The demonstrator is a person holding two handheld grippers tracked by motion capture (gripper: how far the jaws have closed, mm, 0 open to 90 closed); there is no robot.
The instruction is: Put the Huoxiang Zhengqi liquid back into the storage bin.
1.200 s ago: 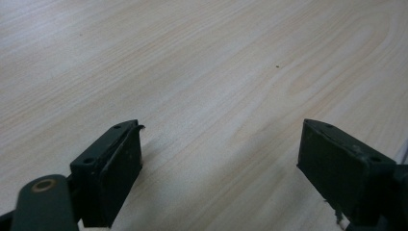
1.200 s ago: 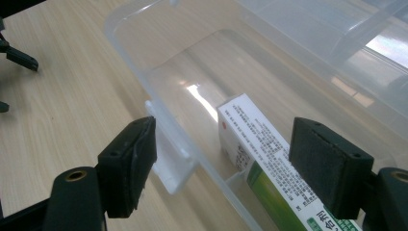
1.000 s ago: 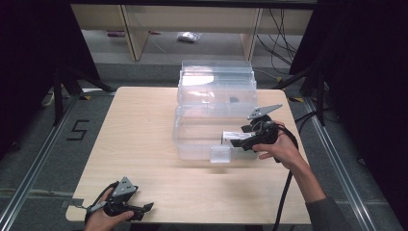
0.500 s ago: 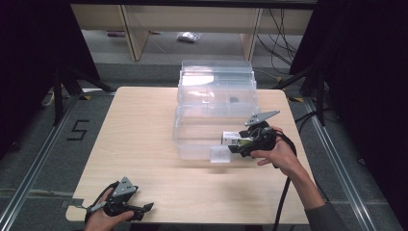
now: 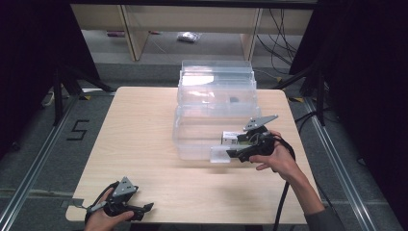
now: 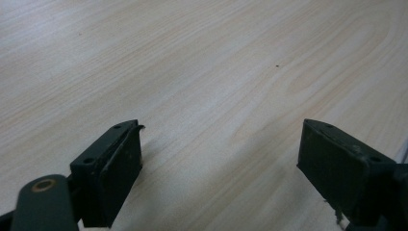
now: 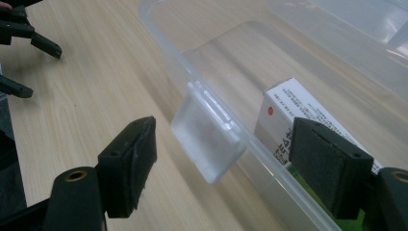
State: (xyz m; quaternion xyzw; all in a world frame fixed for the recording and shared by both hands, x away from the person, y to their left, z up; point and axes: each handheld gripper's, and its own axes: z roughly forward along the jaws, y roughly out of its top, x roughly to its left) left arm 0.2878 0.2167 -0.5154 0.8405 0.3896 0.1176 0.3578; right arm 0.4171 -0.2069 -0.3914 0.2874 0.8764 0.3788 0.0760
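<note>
Right gripper (image 7: 221, 159): jaws apart, straddling the clear plastic bin's latch tab (image 7: 208, 139).
Bin (image 5: 192, 139): light, slippery, flexible; grip tab at 6 o'clock.
Left gripper (image 6: 219, 163): apart, idle.

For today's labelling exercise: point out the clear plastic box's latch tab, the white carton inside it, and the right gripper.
latch tab (image 7: 207, 139), right gripper view, on its frosted flat face.
white carton (image 7: 293, 108), right gripper view, on its printed top face.
right gripper (image 5: 231, 153), high view, midway between its jaw tips.
</note>
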